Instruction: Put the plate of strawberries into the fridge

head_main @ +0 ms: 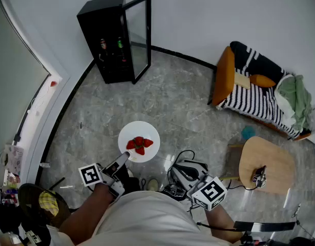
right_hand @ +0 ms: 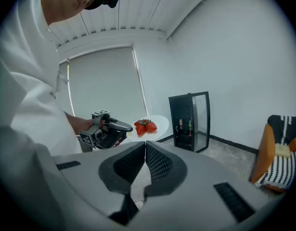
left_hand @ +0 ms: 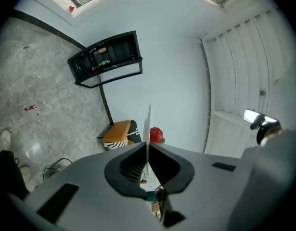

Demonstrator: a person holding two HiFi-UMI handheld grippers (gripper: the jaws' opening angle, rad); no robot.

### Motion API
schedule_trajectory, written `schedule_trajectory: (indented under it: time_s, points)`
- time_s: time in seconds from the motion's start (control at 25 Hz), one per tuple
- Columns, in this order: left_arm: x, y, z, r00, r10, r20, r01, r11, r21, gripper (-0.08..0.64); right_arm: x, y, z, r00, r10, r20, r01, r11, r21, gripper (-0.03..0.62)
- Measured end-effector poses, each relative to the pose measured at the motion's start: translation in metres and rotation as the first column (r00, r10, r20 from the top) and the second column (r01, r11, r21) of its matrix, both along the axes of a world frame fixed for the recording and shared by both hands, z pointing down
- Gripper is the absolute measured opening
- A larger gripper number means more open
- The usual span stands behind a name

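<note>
A white plate (head_main: pixel 146 129) with red strawberries (head_main: pixel 140 144) hangs level above the grey floor. My left gripper (head_main: pixel 122 161) is shut on the plate's near rim. Seen along the left gripper's jaws, the plate (left_hand: pixel 148 124) is a thin edge-on line clamped between them, with a strawberry (left_hand: pixel 156 134) just past it. The black fridge (head_main: pixel 109 40) stands far ahead by the wall, its glass door (head_main: pixel 139 35) swung open and bottles inside. My right gripper (right_hand: pixel 145 146) is shut and holds nothing, low beside my body; its view shows the plate (right_hand: pixel 160 121) and the fridge (right_hand: pixel 190 121).
An orange and striped armchair (head_main: pixel 249 86) with a green cloth stands at the right wall. A round wooden table (head_main: pixel 266 164) is at the near right. Cables and a pair of shoes (head_main: pixel 152 183) lie on the floor by my feet. A window ledge (head_main: pixel 37 111) runs along the left.
</note>
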State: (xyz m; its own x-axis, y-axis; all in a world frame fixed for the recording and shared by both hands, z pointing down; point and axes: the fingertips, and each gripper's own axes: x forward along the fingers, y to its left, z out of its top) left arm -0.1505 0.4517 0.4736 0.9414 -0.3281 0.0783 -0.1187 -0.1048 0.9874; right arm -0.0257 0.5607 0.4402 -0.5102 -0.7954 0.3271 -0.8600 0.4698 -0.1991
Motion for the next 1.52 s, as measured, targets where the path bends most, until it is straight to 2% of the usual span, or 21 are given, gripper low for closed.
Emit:
schedule_trajectory:
  time_s: [0.16, 0.32, 0.6, 0.72, 0.84, 0.96, 1.16, 1.36, 1.52]
  points:
    - [0.007, -0.005, 0.001, 0.999, -0.021, -0.036, 0.020, 1.000, -0.022, 0.025, -0.005, -0.006, -0.002, 0.999, -0.038, -0.012, 0.039, 0.999, 0.021, 0.019]
    - [0.006, -0.008, 0.004, 1.000, -0.016, -0.023, 0.015, 1.000, -0.025, 0.025, -0.010, -0.003, -0.002, 0.999, -0.041, -0.004, 0.041, 0.999, 0.026, 0.019]
    - [0.024, -0.059, 0.007, 0.998, -0.002, -0.056, 0.000, 1.000, -0.030, 0.025, -0.005, -0.047, -0.003, 0.999, -0.040, 0.012, 0.039, 0.999, 0.036, 0.021]
    - [0.039, -0.089, 0.009, 0.997, -0.002, -0.075, -0.001, 0.999, -0.035, 0.025, 0.003, -0.079, -0.009, 0.998, -0.056, 0.003, 0.056, 0.997, 0.048, 0.023]
    - [0.054, -0.126, 0.009, 0.995, -0.006, -0.095, 0.002, 0.999, -0.046, 0.025, 0.011, -0.118, -0.016, 0.996, -0.071, -0.060, 0.075, 0.995, 0.064, 0.030]
    - [0.062, -0.170, 0.009, 0.994, -0.017, -0.106, 0.011, 0.999, -0.052, 0.025, 0.016, -0.164, -0.025, 0.991, -0.072, -0.109, 0.081, 0.993, 0.080, 0.088]
    - [0.070, -0.235, 0.005, 0.994, -0.039, -0.106, 0.033, 0.998, -0.053, 0.025, 0.017, -0.238, -0.043, 0.987, -0.105, -0.123, 0.121, 0.984, 0.128, 0.090]
    - [0.072, -0.293, 0.009, 0.980, -0.148, -0.134, 0.133, 0.985, -0.110, 0.025, 0.019, -0.297, -0.039, 0.968, -0.189, -0.163, 0.211, 0.969, 0.128, 0.090]
    - [0.081, -0.345, 0.027, 0.969, -0.225, -0.103, 0.212, 0.969, -0.126, 0.025, 0.043, -0.353, -0.025, 0.961, -0.244, -0.131, 0.256, 0.962, 0.091, 0.089]
